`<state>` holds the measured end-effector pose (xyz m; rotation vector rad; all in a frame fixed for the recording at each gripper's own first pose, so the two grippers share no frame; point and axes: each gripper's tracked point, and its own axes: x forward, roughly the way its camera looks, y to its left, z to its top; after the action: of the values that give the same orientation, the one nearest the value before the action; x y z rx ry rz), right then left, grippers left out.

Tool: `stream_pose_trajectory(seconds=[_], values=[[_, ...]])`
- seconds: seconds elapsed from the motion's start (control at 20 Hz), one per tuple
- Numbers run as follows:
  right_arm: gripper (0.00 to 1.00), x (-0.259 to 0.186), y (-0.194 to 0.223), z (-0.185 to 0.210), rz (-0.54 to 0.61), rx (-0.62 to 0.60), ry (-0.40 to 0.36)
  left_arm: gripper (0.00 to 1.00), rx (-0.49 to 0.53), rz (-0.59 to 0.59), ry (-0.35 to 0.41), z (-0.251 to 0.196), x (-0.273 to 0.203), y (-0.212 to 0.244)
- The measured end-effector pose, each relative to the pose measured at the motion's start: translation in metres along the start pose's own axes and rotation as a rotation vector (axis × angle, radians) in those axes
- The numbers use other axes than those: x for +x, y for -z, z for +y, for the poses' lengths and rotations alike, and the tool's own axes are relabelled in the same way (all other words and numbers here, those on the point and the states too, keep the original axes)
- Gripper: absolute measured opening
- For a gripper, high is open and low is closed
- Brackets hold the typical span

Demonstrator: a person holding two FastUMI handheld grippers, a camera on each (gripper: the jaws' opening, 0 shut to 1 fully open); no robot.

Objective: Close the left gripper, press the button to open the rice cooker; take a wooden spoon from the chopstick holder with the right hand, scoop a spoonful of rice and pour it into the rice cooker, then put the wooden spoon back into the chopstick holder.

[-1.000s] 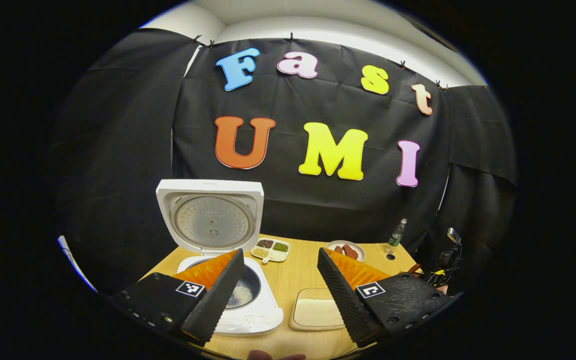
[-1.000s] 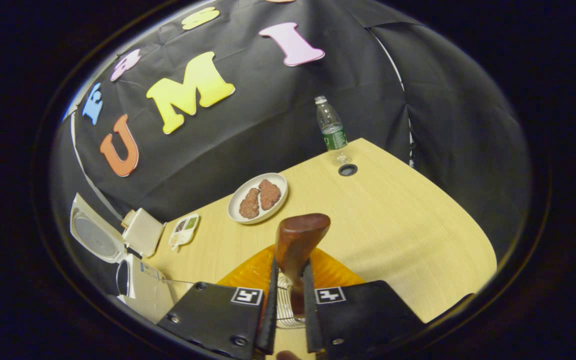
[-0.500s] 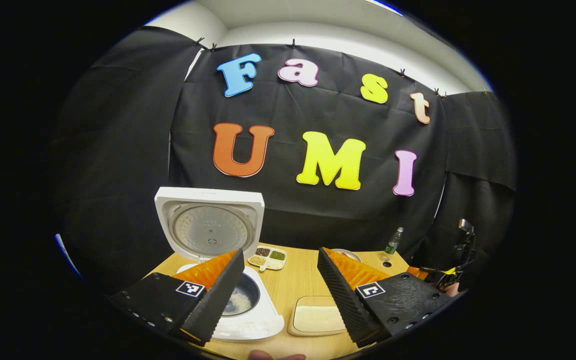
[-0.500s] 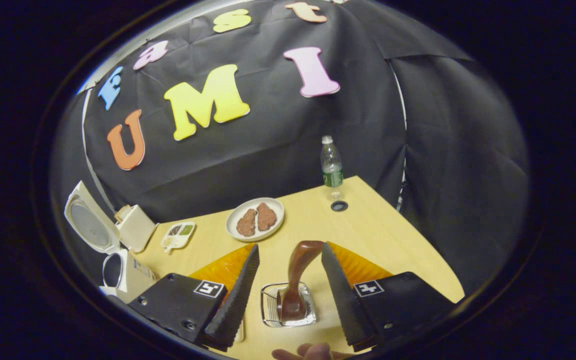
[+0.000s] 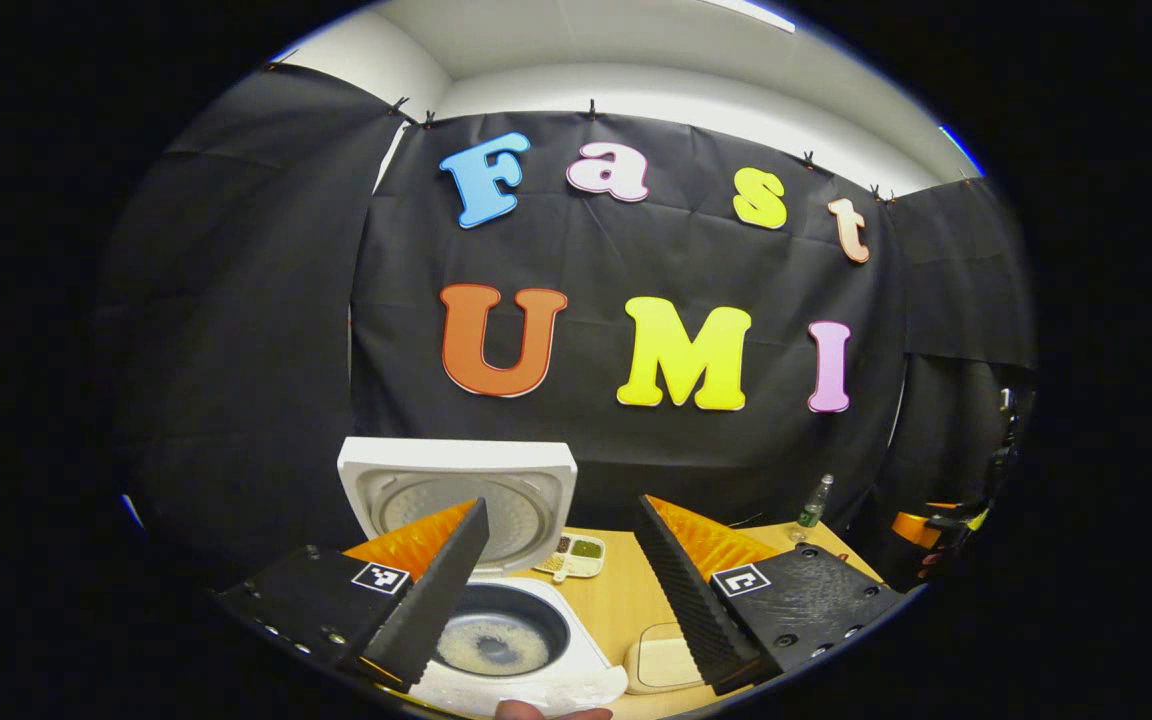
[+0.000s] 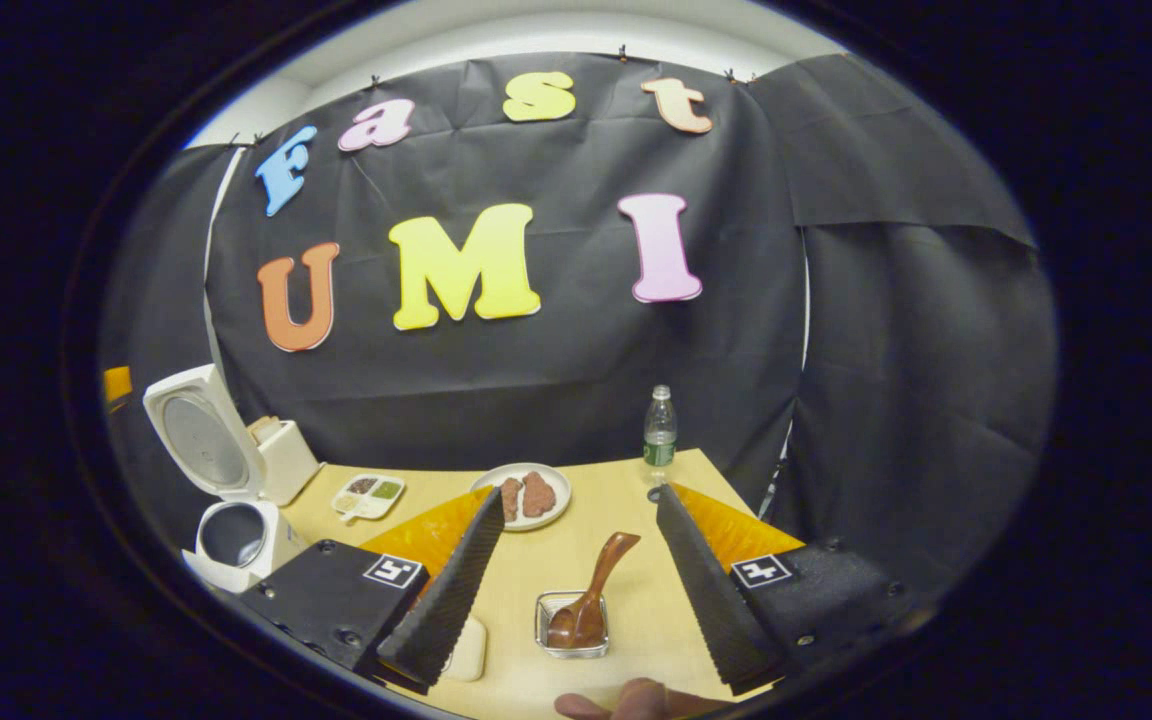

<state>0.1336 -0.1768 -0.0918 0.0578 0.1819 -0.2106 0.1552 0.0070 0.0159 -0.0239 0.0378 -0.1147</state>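
Observation:
The white rice cooker [image 5: 496, 600] stands open, lid upright, with rice in its dark pot [image 5: 498, 640]. My left gripper [image 5: 561, 560] hangs open above and in front of it, holding nothing. In the right gripper view the wooden spoon [image 6: 591, 600] leans in the wire chopstick holder [image 6: 571, 628] on the table. My right gripper [image 6: 576, 560] is open, raised above the holder, apart from the spoon. The cooker [image 6: 226, 500] sits at the far left of that view. A shallow rice tray [image 5: 661, 655] lies right of the cooker.
On the wooden table [image 6: 636, 500] are a plate with brown food [image 6: 526, 493], a divided dish of grains [image 6: 368, 493], a water bottle [image 6: 659, 428] and a small white box [image 6: 286, 458] behind the cooker. A fingertip [image 6: 626, 700] shows at the bottom edge.
My right gripper opened, let go of the spoon in the holder, and drew back upward. My left gripper moved closer to the cooker and tilted upward.

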Motion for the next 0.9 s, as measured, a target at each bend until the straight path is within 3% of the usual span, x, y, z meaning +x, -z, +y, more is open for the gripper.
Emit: stream_pose_trajectory(seconds=[0.25,0.5,0.9], values=[[0.97,-0.035,-0.015,0.013,-0.037,-0.015,0.001,0.94,0.029,0.001,-0.116,0.05,0.037,-0.023],[0.97,-0.062,-0.01,0.007,-0.042,0.002,0.027,0.94,-0.024,0.022,-0.188,0.081,0.081,-0.034],[0.97,-0.087,0.02,-0.029,0.018,0.064,0.119,0.94,0.006,0.152,-0.241,0.102,0.145,0.002]])
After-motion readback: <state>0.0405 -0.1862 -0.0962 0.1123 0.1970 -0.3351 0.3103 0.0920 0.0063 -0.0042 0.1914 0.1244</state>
